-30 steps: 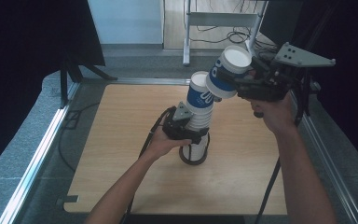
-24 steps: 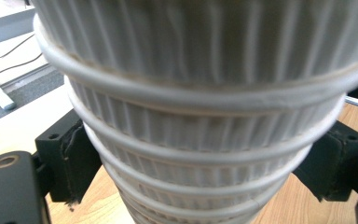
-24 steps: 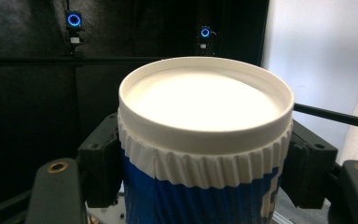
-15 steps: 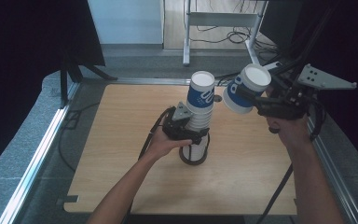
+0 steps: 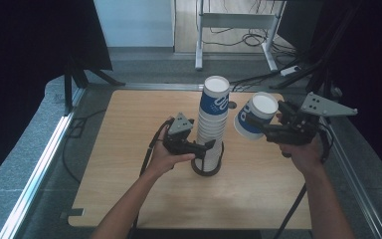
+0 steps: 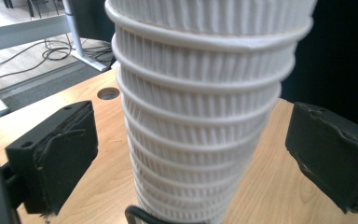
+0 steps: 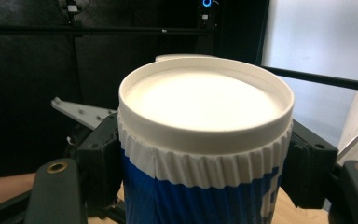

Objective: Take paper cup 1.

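Since the top cup came away, my left gripper (image 5: 210, 145) has let go: its jaws have just been opening and now stand apart on either side of the cup stack (image 5: 212, 124), neither pad touching the ribbed wall, as the left gripper view confirms with the cup stack (image 6: 200, 112) between them and daylight on both sides. A second ago these jaws were clamped about the lower part of the stack to steady it; that hold is now released. The stack stands upright and unsupported in its black ring holder (image 5: 207, 167) near the middle of the worktop (image 5: 129, 199).

To the right, my right gripper (image 5: 268, 130) has its jaws clamped on the blue-and-white cup (image 5: 255, 115), tilted with its base toward the camera. This cup sat on top of the stack a second ago; it is now well clear of it, lower and off to the right. The right gripper view shows the cup (image 7: 205, 140) pinched firmly at both sides.

My judgement: separation is complete, the stack needs no further bracing, and the lifted cup is ready to be set down on the bare worktop.
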`<state>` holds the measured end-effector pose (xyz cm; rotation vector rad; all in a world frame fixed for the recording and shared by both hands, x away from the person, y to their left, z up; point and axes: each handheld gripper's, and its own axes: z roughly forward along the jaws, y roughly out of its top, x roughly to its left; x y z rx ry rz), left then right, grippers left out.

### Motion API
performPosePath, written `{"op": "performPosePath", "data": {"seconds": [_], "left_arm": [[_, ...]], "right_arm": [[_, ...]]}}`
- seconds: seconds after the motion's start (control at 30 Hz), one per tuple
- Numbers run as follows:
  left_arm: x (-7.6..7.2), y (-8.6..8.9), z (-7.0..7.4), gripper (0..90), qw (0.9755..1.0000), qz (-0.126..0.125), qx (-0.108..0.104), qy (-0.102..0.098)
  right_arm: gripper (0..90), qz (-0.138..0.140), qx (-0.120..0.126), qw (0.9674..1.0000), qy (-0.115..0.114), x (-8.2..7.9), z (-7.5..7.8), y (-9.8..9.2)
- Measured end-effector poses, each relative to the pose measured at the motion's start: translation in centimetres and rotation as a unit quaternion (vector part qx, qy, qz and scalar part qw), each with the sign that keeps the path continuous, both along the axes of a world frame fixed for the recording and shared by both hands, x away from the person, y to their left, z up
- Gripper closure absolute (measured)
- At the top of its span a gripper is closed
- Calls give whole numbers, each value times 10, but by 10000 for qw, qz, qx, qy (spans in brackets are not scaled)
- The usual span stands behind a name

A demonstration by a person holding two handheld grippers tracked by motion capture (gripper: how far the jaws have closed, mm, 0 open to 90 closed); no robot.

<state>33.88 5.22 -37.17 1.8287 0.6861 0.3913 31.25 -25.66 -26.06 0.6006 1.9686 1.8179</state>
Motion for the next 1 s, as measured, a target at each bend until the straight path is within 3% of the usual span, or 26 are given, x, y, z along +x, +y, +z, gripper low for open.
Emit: {"op": "performPosePath", "data": {"seconds": [0.33,0.53,0.67,0.9,1.0], "left_arm": [[-28,26,-15,47,9994,207,-246,-157],[-47,37,-29,53,9989,298,-258,-245],[-60,42,-38,58,9987,354,-219,-307],[-75,48,-46,68,9988,266,-239,-332],[-79,47,-50,75,9990,241,-148,-333]], "right_arm": [[268,-1,-92,9999,66,-2,-34,4],[267,-196,-461,9987,-4,-10,-53,9],[267,-187,-593,9981,46,-16,-69,15],[267,-78,-462,9985,285,-25,-100,26],[267,-28,-474,9981,399,-27,-113,31]]}}
